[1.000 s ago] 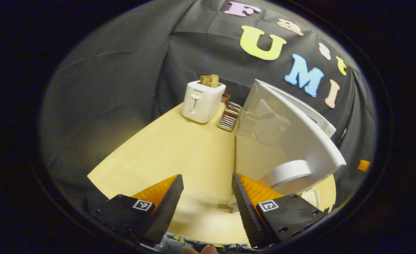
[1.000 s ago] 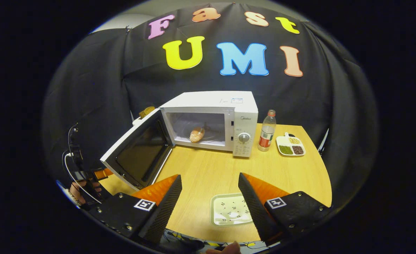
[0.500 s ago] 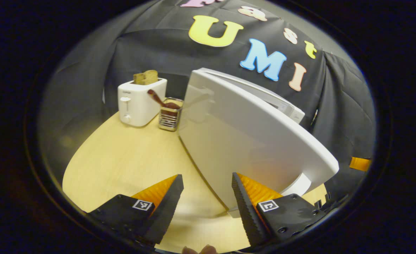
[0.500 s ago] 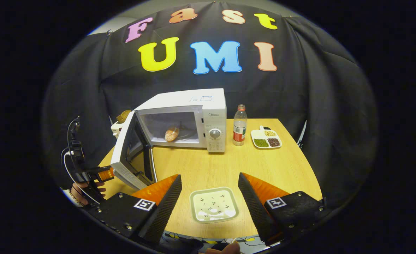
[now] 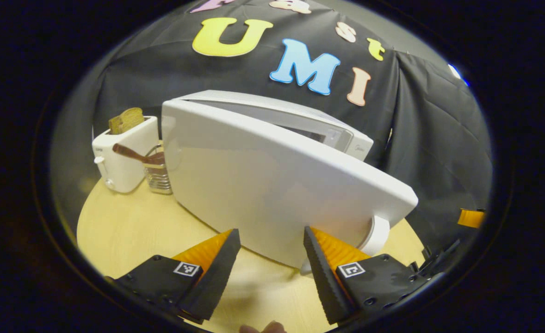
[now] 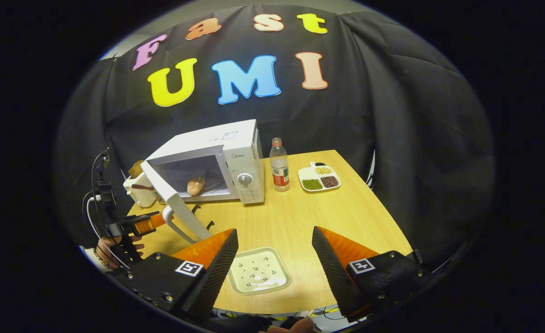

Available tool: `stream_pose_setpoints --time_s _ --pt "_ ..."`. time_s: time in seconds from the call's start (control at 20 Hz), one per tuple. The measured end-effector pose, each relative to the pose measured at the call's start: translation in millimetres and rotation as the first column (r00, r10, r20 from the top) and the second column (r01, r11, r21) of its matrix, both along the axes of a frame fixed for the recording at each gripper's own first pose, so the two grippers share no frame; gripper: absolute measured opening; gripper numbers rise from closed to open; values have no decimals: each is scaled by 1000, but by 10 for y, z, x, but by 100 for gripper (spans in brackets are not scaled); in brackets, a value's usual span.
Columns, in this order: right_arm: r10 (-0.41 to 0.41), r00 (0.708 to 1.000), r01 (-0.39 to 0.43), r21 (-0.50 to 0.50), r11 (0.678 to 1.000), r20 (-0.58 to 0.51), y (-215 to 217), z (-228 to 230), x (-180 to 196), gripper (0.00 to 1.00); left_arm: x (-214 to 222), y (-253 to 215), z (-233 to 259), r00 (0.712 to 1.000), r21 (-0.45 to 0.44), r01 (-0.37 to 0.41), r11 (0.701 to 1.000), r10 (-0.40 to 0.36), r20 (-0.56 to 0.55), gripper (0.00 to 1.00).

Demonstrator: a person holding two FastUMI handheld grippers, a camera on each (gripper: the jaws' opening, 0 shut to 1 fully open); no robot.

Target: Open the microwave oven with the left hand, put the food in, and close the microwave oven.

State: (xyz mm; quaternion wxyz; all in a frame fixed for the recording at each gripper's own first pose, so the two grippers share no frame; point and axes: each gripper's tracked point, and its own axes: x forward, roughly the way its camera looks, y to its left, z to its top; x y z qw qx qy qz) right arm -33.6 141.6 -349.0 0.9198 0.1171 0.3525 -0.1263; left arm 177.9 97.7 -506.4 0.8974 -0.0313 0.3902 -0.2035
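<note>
We see microwave door (image 5: 272, 185) half-swung, blocking straight ahead of left tool (image 5: 271, 259). Toaster (image 5: 122, 155) and utensil holder (image 5: 157, 173) crowd table's (image 6: 337, 222) far-left corner. Right tool (image 6: 274, 259) has bare table ahead; square plate (image 6: 258, 276) lies between its fingers.

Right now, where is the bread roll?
In the right gripper view, the bread roll lies inside the microwave, behind its half-open door, left of the bottle.
</note>
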Motion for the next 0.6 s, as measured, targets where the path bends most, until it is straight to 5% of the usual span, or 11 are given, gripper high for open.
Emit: stream_pose_setpoints --time_s 0.05,0.6 --pt "-9 1000 9 4 1000 -3 -38 -20 14 98 94 -81 -15 1000 1 6 1000 -6 6 87" --pt "-94 995 94 -5 996 -39 -363 -80 -82 98 941 -622 -189 998 6 22 1000 -22 56 93"
